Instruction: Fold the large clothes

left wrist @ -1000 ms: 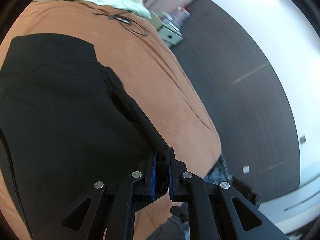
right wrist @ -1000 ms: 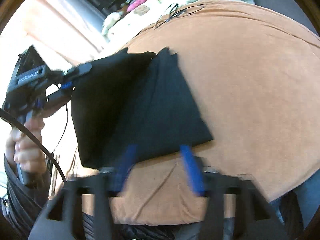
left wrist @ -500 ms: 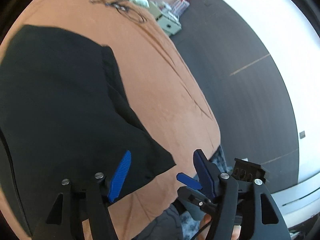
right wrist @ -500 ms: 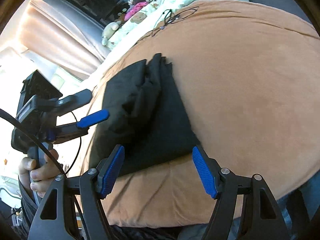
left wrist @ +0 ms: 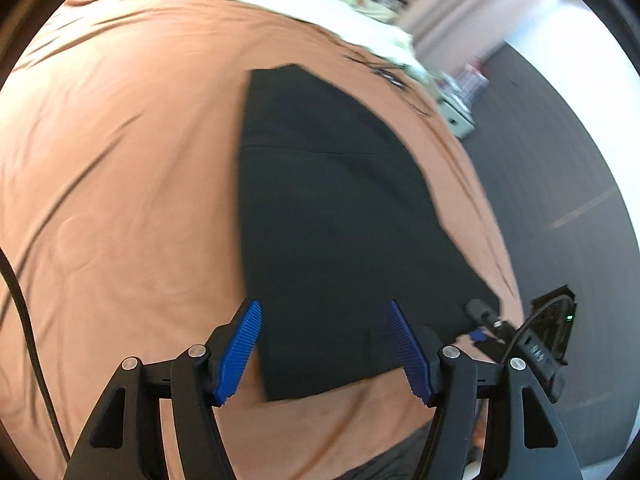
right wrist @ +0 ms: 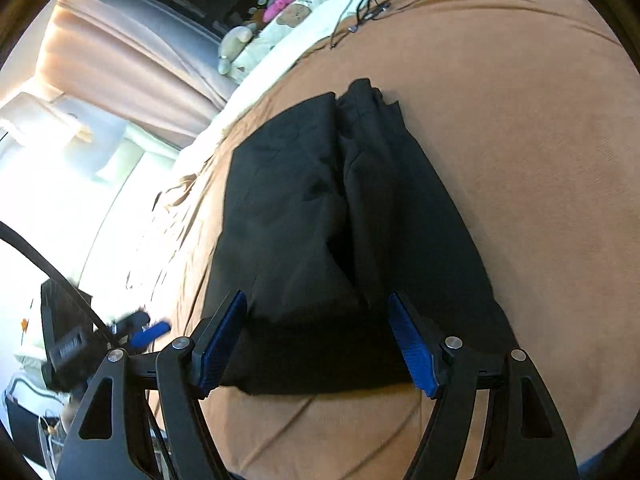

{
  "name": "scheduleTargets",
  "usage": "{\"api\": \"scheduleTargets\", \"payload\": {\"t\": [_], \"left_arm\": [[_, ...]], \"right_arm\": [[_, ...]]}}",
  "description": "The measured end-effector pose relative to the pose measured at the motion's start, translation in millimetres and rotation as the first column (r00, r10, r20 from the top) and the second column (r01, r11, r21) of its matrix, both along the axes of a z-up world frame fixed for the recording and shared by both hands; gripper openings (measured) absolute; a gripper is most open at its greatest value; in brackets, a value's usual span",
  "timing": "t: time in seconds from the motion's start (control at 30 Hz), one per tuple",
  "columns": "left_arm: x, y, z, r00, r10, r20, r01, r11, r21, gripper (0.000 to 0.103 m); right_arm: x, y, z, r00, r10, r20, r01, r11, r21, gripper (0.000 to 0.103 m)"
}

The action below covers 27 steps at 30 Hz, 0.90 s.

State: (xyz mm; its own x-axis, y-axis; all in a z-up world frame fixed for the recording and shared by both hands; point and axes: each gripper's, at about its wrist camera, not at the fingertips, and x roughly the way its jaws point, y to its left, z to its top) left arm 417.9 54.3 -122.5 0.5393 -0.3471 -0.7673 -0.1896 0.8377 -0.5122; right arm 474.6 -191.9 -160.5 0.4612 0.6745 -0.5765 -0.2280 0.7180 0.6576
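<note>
A black garment [left wrist: 340, 220] lies folded on the brown bed cover [left wrist: 120, 160], its near edge towards me. My left gripper [left wrist: 324, 344] hovers open over that near edge, with cloth showing below the gap and nothing pressed by the blue pads. In the right wrist view the same garment [right wrist: 320, 208] shows two folded halves meeting in a crease down the middle. My right gripper [right wrist: 316, 336] stands open just above its near hem. The left gripper's blue fingertip [right wrist: 154, 330] appears at the left in that view, off the cloth.
A thin black cable [right wrist: 372, 8] lies on the far part of the bed. Pillows and plush toys [right wrist: 288, 4] sit beyond it, near a curtain [right wrist: 120, 60]. Dark floor [left wrist: 560, 160] and a small white cabinet [left wrist: 460, 120] lie past the bed's right edge.
My left gripper let go of the garment's corner, opened wide and swung across to face the near edge. The garment dropped flat. My right gripper came closer to the hem.
</note>
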Motion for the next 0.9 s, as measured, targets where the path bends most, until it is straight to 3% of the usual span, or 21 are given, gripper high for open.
{"api": "scheduleTargets", "payload": {"t": [0.03,0.07,0.1,0.2,0.3,0.4,0.5,0.77,0.87,0.9], "left_arm": [[-10.5,7.4,-5.4,1.000,0.018,-0.009,-0.018,1.000,0.006,0.067],[-15.1,11.9,-9.7,0.999,0.034,-0.019,-0.034,0.999,0.011,0.067],[-21.0,17.4,-15.2,0.998,0.049,-0.031,-0.049,0.999,0.016,0.067],[-30.0,22.2,-28.3,0.994,0.078,-0.069,-0.077,0.997,0.025,0.067],[-50.3,24.6,-35.6,0.990,0.095,-0.108,-0.092,0.995,0.028,0.067],[-66.7,36.4,-38.7,0.987,0.110,-0.113,-0.105,0.993,0.056,0.067],[-68.5,47.2,-44.3,0.983,0.140,-0.121,-0.137,0.990,0.033,0.067],[-20.9,27.0,-66.1,0.991,0.079,-0.105,-0.077,0.997,0.021,0.067],[-3.5,17.4,-76.3,0.992,0.036,-0.118,-0.038,0.999,-0.016,0.067],[0.3,16.7,-77.3,0.993,0.028,-0.117,-0.029,1.000,-0.010,0.067]], "right_arm": [[-1.8,-0.2,2.2,1.000,-0.005,0.014,0.005,1.000,-0.007,0.065],[-2.4,-0.7,3.9,1.000,-0.005,0.029,0.005,1.000,-0.017,0.045],[-5.0,-2.3,5.5,0.999,0.000,0.037,0.001,1.000,-0.030,0.034],[-10.4,-6.9,3.8,0.997,0.013,0.077,-0.008,0.997,-0.071,0.021],[-12.2,-6.0,-9.3,0.997,0.017,0.073,-0.008,0.993,-0.119,0.019],[-15.4,-13.5,-20.5,0.999,0.000,0.051,0.005,0.994,-0.108,0.017],[-24.6,-22.2,-20.4,0.999,-0.025,0.044,0.029,0.995,-0.096,0.014],[-42.2,-32.2,-24.9,0.997,-0.073,0.004,0.073,0.995,-0.067,0.014],[-45.9,-39.1,-14.9,0.997,-0.076,-0.012,0.076,0.996,-0.046,0.017],[-47.2,-41.2,-10.8,0.996,-0.084,-0.009,0.083,0.995,-0.058,0.023]]}}
